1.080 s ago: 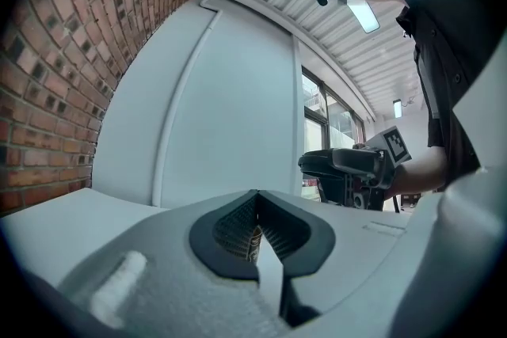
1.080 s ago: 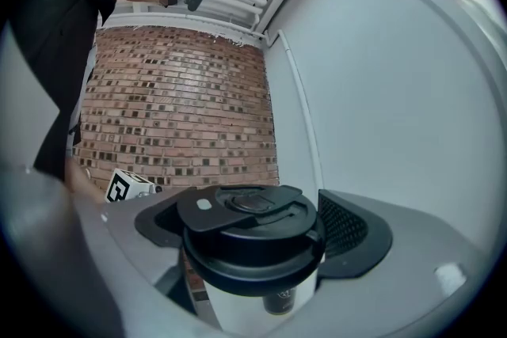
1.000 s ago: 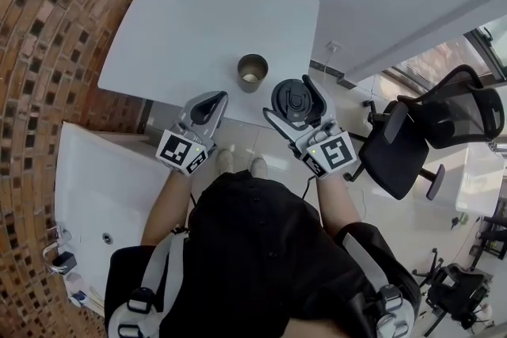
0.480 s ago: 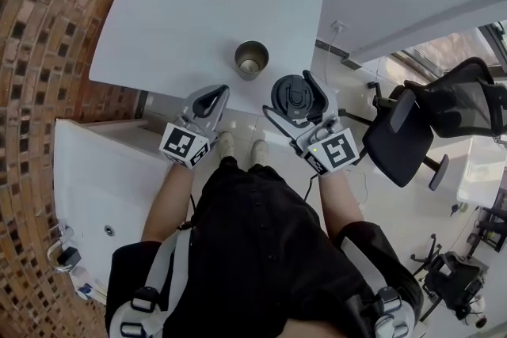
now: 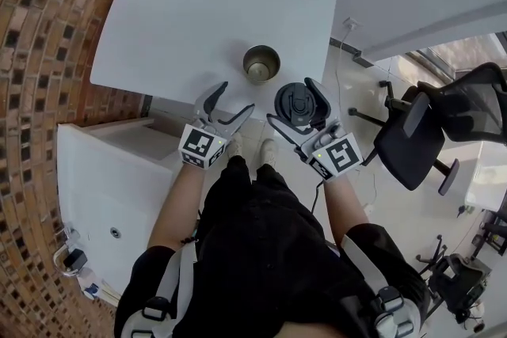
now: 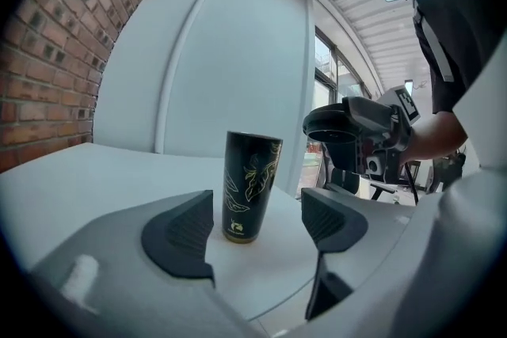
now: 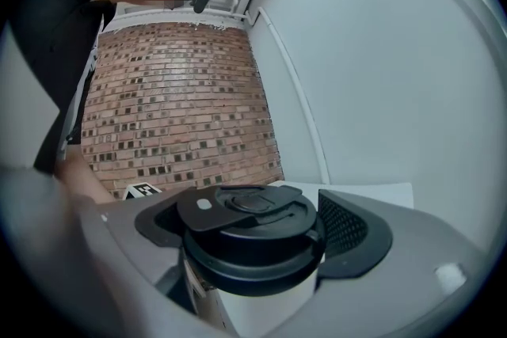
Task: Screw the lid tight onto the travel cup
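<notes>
Head view: one cup, one lid.

Your travel cup has a glossy black outer skin with a gold leaf print; seen from above, its inside looks like bare, shiny metal. The lid is matt black plastic, smooth on top. Your right gripper has a smooth, pale grey plastic shell, and its pads are dark, matt and finely ribbed. The table under the cup is smooth, matt white. The brick wall beside you is rough. The office chair has a black mesh back.
</notes>
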Demonstrator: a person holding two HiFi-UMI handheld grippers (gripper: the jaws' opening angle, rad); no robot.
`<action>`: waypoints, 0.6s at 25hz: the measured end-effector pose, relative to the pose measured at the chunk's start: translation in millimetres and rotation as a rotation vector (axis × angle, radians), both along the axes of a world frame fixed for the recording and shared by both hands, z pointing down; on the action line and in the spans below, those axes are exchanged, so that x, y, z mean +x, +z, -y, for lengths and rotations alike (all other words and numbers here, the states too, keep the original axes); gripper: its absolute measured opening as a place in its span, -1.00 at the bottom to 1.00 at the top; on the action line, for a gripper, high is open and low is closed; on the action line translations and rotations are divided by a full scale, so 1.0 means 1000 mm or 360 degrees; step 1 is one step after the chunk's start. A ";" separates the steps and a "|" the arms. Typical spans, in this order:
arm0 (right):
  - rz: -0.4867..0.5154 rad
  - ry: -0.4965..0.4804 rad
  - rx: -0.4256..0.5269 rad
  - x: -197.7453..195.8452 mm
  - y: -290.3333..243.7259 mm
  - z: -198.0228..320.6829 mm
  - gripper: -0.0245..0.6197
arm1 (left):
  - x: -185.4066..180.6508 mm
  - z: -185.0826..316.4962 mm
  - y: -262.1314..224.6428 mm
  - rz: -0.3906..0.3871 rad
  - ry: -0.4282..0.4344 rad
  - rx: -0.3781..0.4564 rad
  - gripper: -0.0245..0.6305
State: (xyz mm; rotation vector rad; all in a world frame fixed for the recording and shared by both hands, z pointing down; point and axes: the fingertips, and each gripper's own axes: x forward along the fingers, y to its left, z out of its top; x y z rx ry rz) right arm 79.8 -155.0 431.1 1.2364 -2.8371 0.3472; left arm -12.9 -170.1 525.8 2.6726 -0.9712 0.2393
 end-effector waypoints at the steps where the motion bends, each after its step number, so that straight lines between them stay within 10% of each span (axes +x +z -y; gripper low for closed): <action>1: 0.0004 0.0006 -0.0007 -0.001 0.003 0.001 0.56 | 0.001 0.003 0.005 0.0003 0.0009 -0.0018 0.18; 15: -0.0012 0.0084 -0.0011 0.014 0.011 0.004 0.56 | 0.034 0.049 0.048 0.0068 0.0165 0.0015 0.30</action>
